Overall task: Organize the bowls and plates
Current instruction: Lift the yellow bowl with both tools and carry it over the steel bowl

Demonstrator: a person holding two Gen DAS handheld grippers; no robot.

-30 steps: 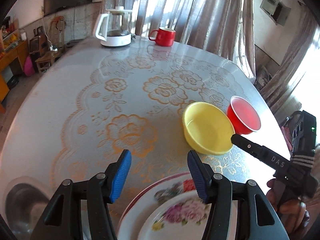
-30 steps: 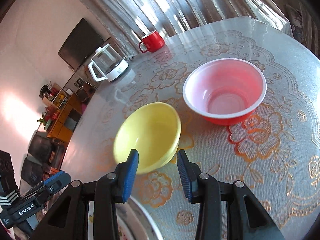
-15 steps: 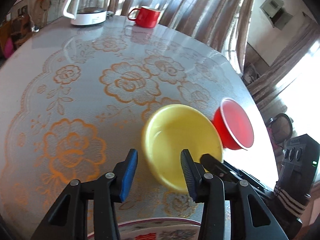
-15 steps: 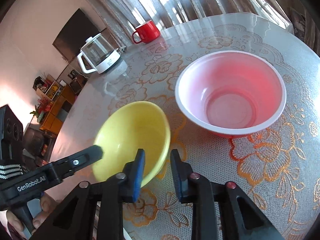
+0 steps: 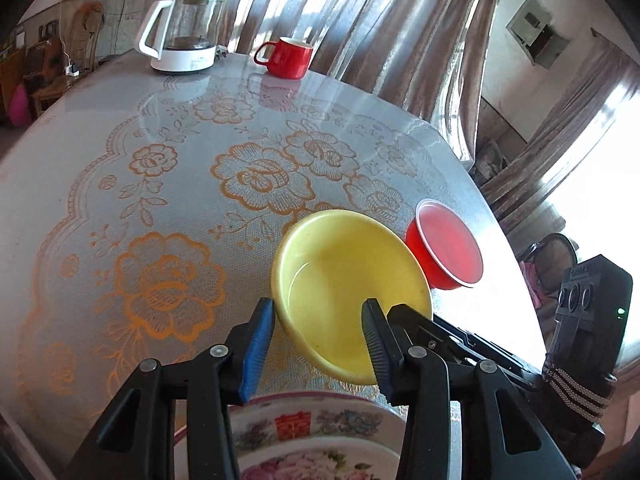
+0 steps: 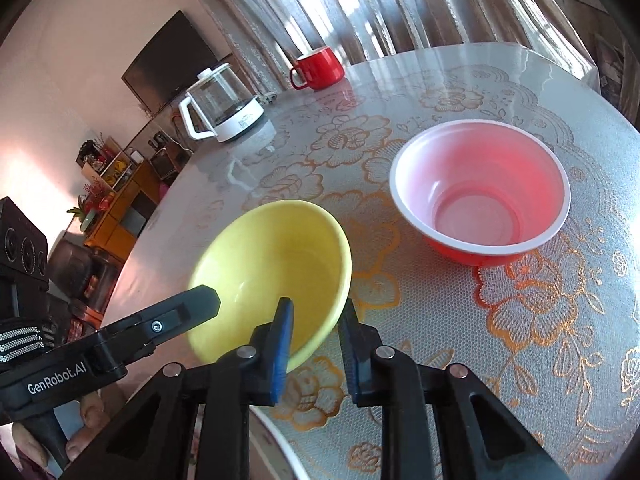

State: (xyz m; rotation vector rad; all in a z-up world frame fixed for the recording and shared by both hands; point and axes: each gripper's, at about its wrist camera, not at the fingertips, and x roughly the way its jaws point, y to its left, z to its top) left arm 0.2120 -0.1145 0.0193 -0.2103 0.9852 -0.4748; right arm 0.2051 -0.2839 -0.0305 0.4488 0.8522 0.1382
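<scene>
Both jaws stand narrow at the yellow bowl [image 6: 276,268]: the right gripper [image 6: 314,338] has one finger inside the near rim and one outside, seemingly pinching the wall, while the left gripper [image 5: 318,350] straddles the bowl's other near edge without clearly pressing it. Just beyond the yellow bowl sits the red bowl [image 6: 480,200], separate and unstacked. Nearer than the yellow bowl, two flowered plates [image 5: 320,436] already lie nested. So the plates look sorted; judging from this, the bowls remain to be stacked, with that step just starting.
</scene>
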